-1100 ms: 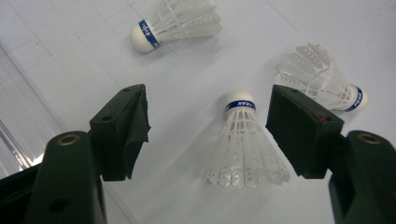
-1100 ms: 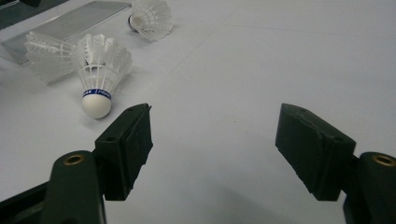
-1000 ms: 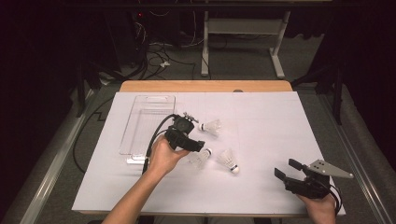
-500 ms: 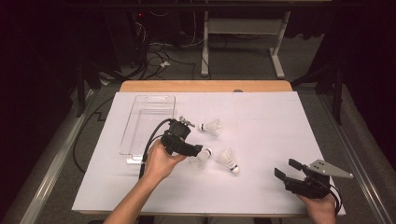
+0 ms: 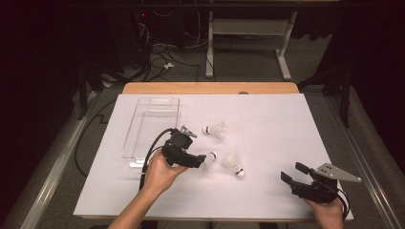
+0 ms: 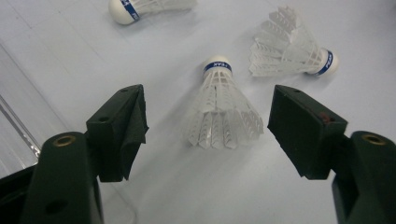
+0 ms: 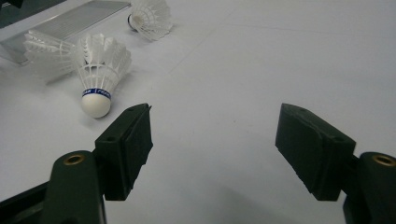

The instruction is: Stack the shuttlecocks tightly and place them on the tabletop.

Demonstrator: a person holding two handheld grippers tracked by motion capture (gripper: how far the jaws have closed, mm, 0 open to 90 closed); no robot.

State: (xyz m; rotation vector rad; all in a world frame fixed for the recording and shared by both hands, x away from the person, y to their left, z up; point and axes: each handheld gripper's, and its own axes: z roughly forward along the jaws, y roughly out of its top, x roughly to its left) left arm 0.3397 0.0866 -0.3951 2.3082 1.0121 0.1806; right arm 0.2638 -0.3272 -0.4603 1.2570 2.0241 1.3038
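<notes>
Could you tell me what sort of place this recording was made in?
Probably a lab or workshop set up for recording. A table covered in white paper holds shuttlecocks and a clear tray, with loose cables on the grey floor in a dark room.

A wooden table (image 5: 210, 88) stands in a dim room, most of its top covered by a white sheet (image 5: 272, 124) that catches the light — the brightest surface here. Grey carpet (image 5: 248, 57) runs beyond the far edge, where a tangle of cables (image 5: 160, 57) lies near the white legs of a metal stand (image 5: 246, 38) (its upper part is cut off). The surroundings at both sides fall into near-black shadow — nothing there can be made out.
</notes>
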